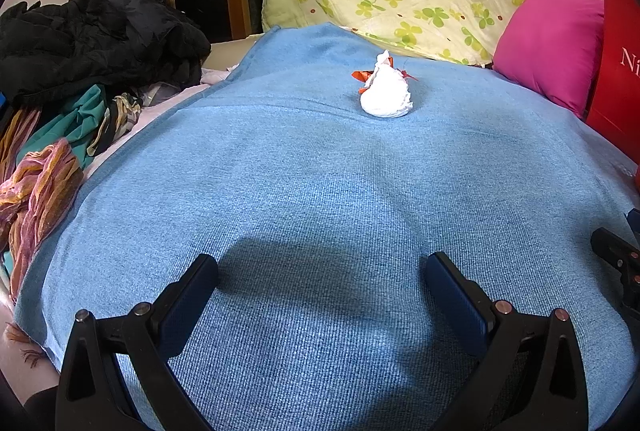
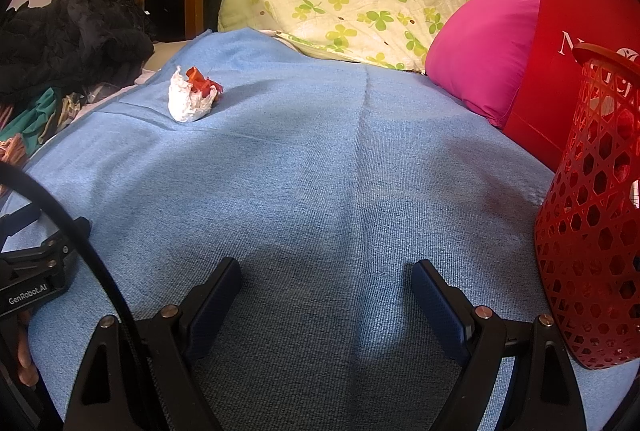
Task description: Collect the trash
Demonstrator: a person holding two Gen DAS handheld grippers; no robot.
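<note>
blue blanket [image 1: 320, 191] amid bedroom clutter

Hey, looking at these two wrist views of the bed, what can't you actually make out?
- Red basket: right wrist view, cut off by the right edge; contents blurred behind the mesh.
- Red bag: lettering cut off by the edge in the left wrist view, covered by the basket in the right.
- Crumpled white trash: the orange scrap on it is too small to identify.
</note>
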